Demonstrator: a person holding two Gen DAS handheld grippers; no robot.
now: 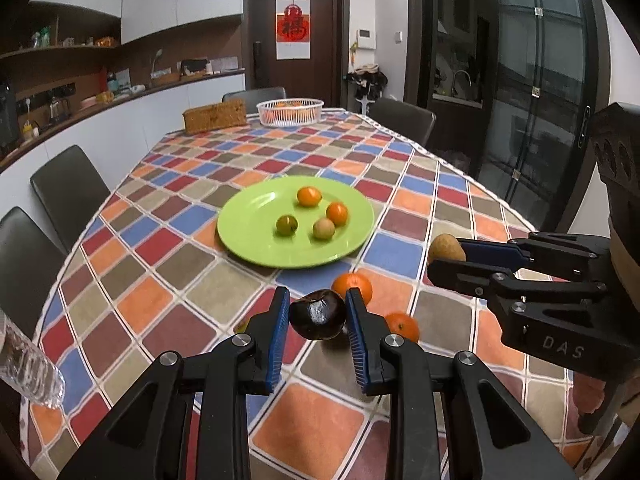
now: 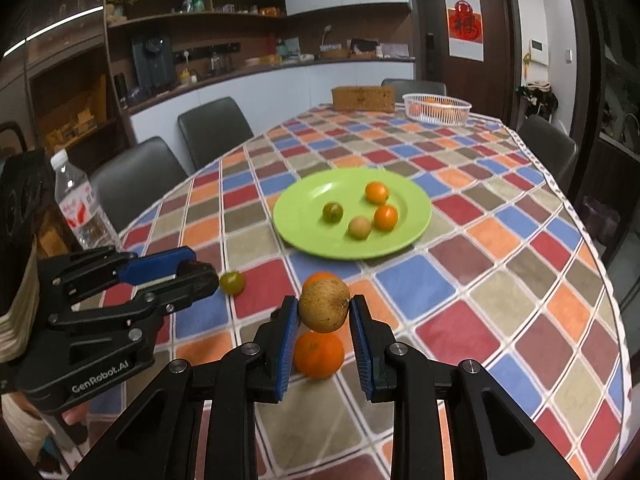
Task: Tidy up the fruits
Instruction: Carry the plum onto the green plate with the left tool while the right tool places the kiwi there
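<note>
My left gripper [image 1: 318,312] is shut on a dark purple fruit [image 1: 317,319] and holds it above the tablecloth, short of the green plate [image 1: 248,216]. My right gripper [image 2: 325,312] is shut on a brown fruit [image 2: 325,309], also seen at the right in the left wrist view [image 1: 446,247]. The plate [image 2: 304,204] holds two oranges, a green fruit and a tan fruit. Two oranges [image 1: 354,286] [image 1: 403,326] lie on the cloth near the grippers. A green fruit [image 2: 232,282] lies by the left gripper [image 2: 212,276].
A white basket [image 1: 290,111] with oranges and a brown box [image 1: 215,117] stand at the table's far end. A water bottle [image 2: 82,206] stands at the near left edge. Dark chairs surround the table.
</note>
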